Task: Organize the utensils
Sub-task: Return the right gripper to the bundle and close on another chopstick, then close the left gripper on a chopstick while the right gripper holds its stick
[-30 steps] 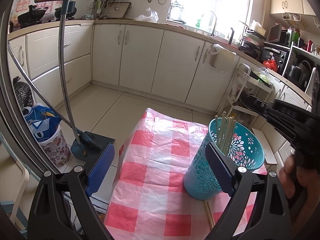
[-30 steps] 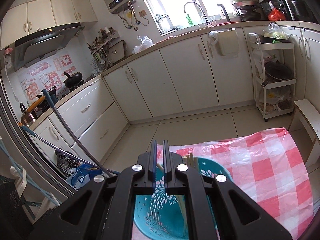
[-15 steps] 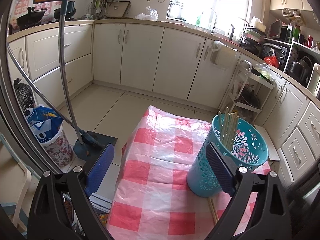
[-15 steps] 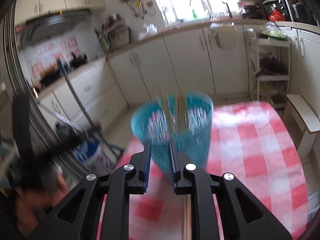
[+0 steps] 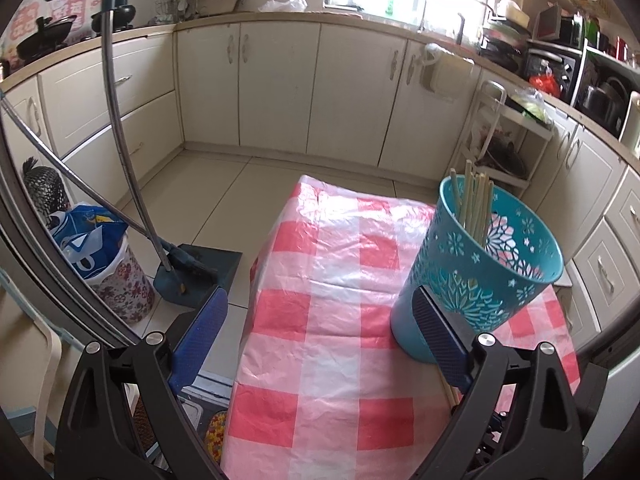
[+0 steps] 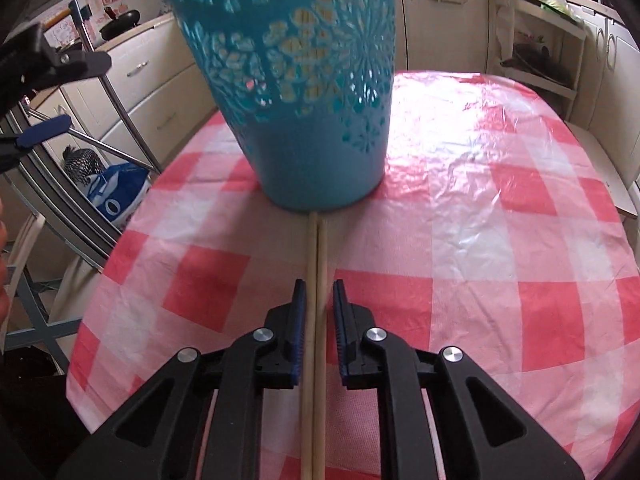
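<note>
On the checked surface (image 6: 460, 208), just near of the teal holder (image 6: 304, 92), two thin, stiff, light chopsticks (image 6: 314, 320) lie between the closing, not yet pressing jaws of the right gripper (image 6: 317, 312), best pinched mid-length; the left gripper (image 5: 320, 332) stands open.

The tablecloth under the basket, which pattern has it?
Red-and-white checked plastic tablecloth, seen best in the right wrist view.

Squinted at both my wrist feeds and honestly can't read a single word. The pink wall poster (image 5: 60, 4) behind the stove has big characters, but they're way too blurry. Nothing legible on the blue bag (image 5: 90, 236) by the floor either.
</note>
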A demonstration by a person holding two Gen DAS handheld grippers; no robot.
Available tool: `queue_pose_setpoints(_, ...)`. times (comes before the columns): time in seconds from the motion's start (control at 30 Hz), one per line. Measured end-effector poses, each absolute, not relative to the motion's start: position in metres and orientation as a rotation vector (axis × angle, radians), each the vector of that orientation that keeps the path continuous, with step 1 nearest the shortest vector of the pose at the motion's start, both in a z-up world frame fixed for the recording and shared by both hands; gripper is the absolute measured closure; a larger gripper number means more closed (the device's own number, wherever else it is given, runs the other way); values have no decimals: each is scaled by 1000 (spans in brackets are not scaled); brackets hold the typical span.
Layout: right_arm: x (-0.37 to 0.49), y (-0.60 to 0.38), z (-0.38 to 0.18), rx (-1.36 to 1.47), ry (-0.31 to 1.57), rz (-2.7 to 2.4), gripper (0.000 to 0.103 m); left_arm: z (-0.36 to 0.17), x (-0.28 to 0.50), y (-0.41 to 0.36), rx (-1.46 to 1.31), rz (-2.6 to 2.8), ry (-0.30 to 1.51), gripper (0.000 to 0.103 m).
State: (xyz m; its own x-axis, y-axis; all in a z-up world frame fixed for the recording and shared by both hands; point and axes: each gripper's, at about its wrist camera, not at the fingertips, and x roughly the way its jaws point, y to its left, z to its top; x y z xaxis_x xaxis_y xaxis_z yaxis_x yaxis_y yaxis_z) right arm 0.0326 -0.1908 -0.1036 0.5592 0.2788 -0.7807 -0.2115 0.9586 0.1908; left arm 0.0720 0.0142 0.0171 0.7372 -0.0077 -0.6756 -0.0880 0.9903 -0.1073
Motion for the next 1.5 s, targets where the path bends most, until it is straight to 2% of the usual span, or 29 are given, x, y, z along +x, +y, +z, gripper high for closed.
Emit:
queue_pose_setpoints(0.17,31,-201,-103,176,935,321,89,11,73,6,-108,27,763,13)
queue_pose_setpoints(0.7,27,-213,-102,168,923,315,89,-19,73,-27,-5,-43,857,13)
queue_pose_setpoints(0.8,30,-222,-103,253,938,337,89,-25,73,-31,9,-51,873,13)
queue_pose_setpoints(1.03,25,-213,-98,98,914,283,89,-33,73,-40,37,-66,895,13)
queue_pose_setpoints(1.07,26,-213,-99,87,917,279,95,-35,73,-41,44,-68,898,13)
queue_pose_setpoints(1.33,16,-198,-97,-47,934,297,96,-58,75,-61,99,-117,976,13)
queue_pose_setpoints(1.5,1,-223,-96,-9,977,243,97,-82,78,-85,68,-162,1049,13)
